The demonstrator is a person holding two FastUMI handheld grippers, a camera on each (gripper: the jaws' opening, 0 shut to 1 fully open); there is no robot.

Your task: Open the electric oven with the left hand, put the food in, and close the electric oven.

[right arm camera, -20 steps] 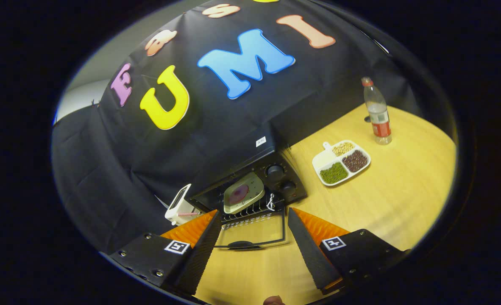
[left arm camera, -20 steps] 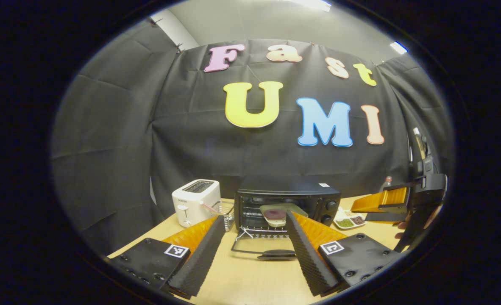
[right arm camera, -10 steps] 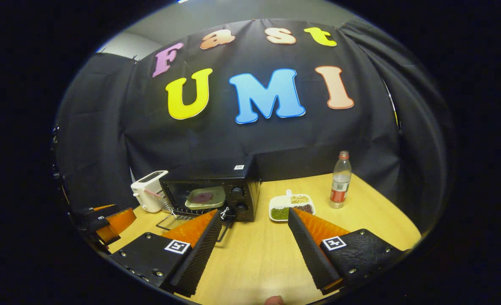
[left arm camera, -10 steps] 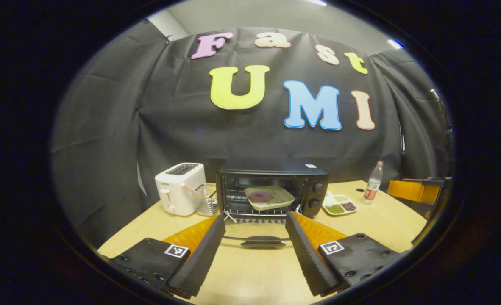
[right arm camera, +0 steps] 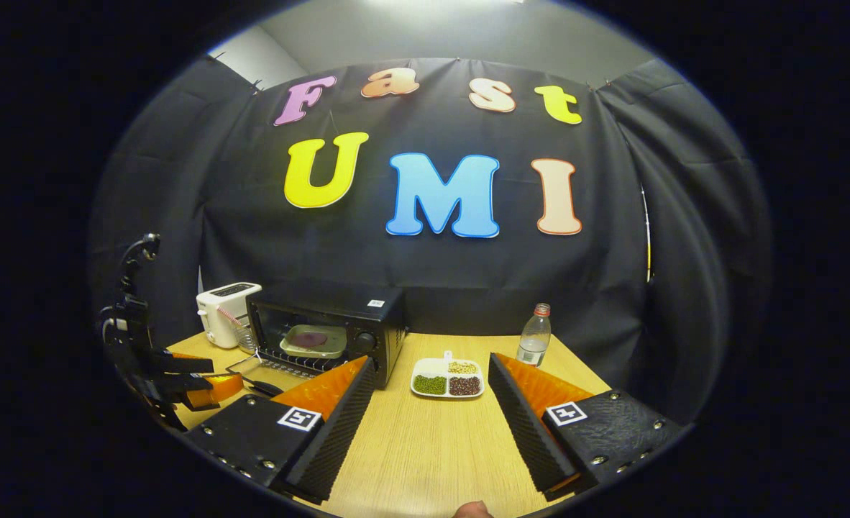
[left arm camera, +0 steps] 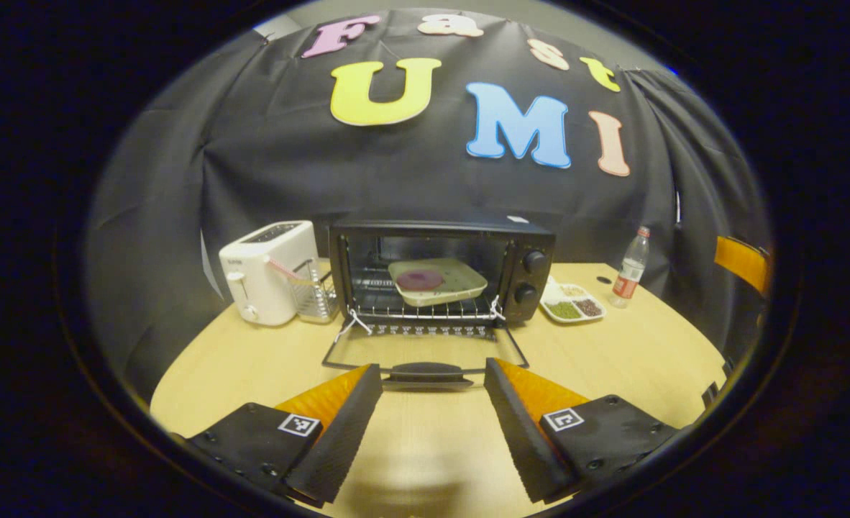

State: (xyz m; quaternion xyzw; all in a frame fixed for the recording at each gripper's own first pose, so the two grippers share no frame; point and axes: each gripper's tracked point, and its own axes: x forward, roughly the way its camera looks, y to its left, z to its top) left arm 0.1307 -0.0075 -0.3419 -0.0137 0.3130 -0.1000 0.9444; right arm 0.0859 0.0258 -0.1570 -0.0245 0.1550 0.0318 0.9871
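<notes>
L gripper (left arm camera: pixel 432 381) released near oven door handle (left arm camera: pixel 427 373), R gripper (right arm camera: pixel 431 378) released, plate (left arm camera: pixel 436 280) inside.

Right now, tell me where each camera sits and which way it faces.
Left gripper view: rides the left gripper, facing the open oven head-on; its own open fingers show below.
Right gripper view: rides the right gripper, facing the divided dish; its fingers and a fingertip show.
Shared: oven, plate, toaster, bottle, table.
</notes>
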